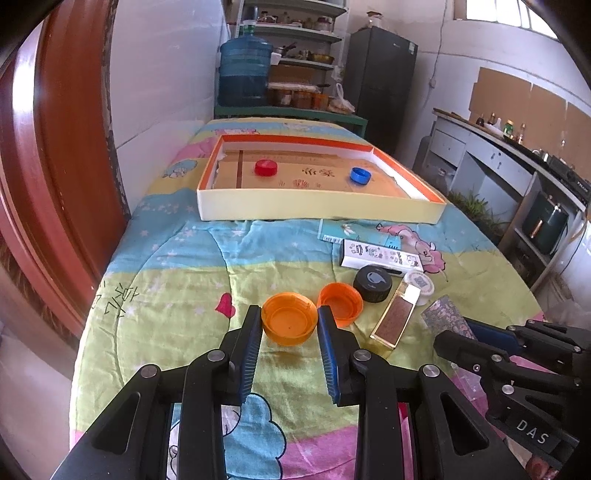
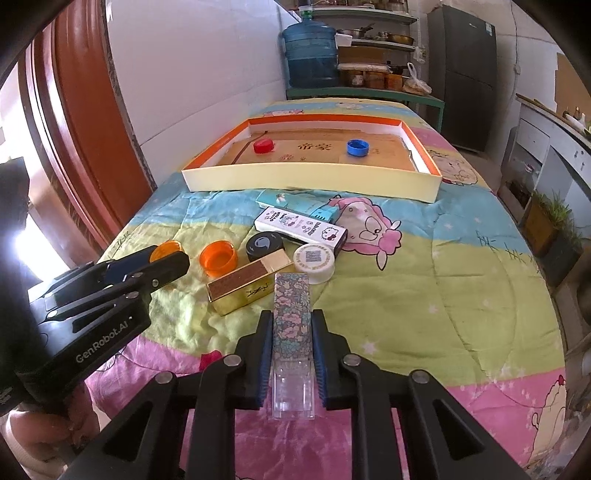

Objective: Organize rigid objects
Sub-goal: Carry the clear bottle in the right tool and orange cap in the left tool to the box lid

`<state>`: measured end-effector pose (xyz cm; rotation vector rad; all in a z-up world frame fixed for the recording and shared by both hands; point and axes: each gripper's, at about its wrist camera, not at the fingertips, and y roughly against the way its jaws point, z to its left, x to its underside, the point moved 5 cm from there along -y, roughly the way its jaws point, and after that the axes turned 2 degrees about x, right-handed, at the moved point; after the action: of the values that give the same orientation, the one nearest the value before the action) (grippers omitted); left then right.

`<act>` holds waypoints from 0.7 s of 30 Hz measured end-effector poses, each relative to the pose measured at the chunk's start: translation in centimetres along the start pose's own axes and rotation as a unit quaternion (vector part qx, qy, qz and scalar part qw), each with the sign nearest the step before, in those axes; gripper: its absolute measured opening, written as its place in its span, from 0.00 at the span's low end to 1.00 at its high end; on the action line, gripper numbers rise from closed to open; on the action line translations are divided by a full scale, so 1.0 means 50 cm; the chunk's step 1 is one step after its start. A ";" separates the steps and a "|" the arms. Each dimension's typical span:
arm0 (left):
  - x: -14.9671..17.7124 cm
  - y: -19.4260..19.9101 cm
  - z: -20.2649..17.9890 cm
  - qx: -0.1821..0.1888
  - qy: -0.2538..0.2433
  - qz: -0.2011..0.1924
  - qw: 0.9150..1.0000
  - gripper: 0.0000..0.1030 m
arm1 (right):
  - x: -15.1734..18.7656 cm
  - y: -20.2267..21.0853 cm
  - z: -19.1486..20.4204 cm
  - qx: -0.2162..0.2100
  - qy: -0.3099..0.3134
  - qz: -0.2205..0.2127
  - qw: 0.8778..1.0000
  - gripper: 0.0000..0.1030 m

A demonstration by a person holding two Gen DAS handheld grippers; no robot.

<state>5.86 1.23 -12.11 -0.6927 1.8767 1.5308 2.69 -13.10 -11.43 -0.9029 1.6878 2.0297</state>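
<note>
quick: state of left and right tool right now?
Left tool: closed on an orange cap.
Right tool: closed on a floral box.

I work at a table [image 1: 177,266] covered with a cartoon-print cloth. Past its far edge stands a green bench [image 1: 295,112] carrying a blue water jug [image 1: 243,70] and jars, with shelves [image 1: 303,33] of pots above. A dark fridge [image 1: 380,85] stands right of the shelves. A red-brown door frame [image 1: 70,147] and a white wall [image 1: 166,74] run along the left edge. A counter [image 1: 517,158] lines the right wall. Daylight enters through a high window [image 1: 509,14].
</note>
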 end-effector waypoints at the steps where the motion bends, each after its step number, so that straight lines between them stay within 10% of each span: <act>1: -0.002 0.001 -0.001 0.000 -0.001 -0.001 1.000 0.30 | 0.000 0.001 0.000 0.000 0.000 -0.001 1.000 0.19; 21: -0.051 0.012 -0.012 0.005 0.001 -0.015 1.000 0.30 | -0.045 -0.001 -0.034 0.010 -0.018 -0.015 1.000 0.19</act>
<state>7.07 0.78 -9.75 -0.7145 1.8660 1.5002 4.77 -14.44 -10.12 -0.8753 1.6622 1.9941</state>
